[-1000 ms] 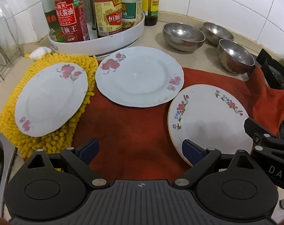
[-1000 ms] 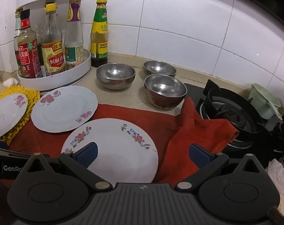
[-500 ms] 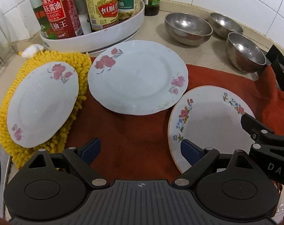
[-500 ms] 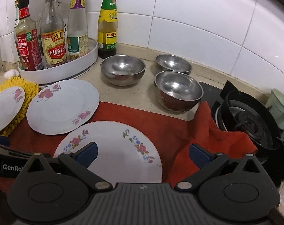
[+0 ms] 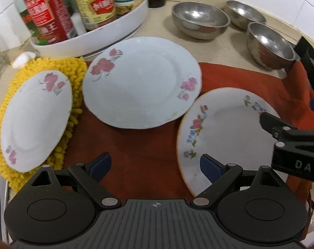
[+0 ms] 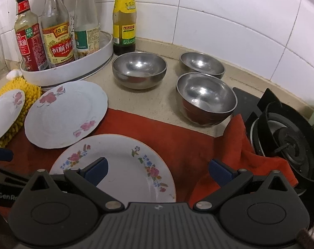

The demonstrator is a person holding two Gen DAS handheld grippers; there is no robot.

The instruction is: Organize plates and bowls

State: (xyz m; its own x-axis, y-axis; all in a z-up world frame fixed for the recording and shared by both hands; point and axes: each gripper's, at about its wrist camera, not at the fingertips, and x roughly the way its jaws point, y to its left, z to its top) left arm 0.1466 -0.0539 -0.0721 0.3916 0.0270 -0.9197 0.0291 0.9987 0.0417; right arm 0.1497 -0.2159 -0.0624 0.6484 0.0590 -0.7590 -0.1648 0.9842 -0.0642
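Observation:
Three plates lie in a row: a small pink-flowered plate on a yellow mat, a larger pink-flowered plate, and an orange-rimmed plate with coloured flowers. Behind them stand three steel bowls. My left gripper is open above the red cloth, its right pad over the orange-rimmed plate's near left edge. My right gripper is open and empty, straddling that plate's right edge. One of its fingers reaches over the plate from the right.
The red cloth bunches up against a gas burner at the right. The yellow mat lies at the left. A white turntable tray of sauce bottles and a separate bottle stand by the tiled wall.
Both grippers have moved forward and a little lower toward the plates, which now look larger and nearer. Both stay open and nothing has been picked up.

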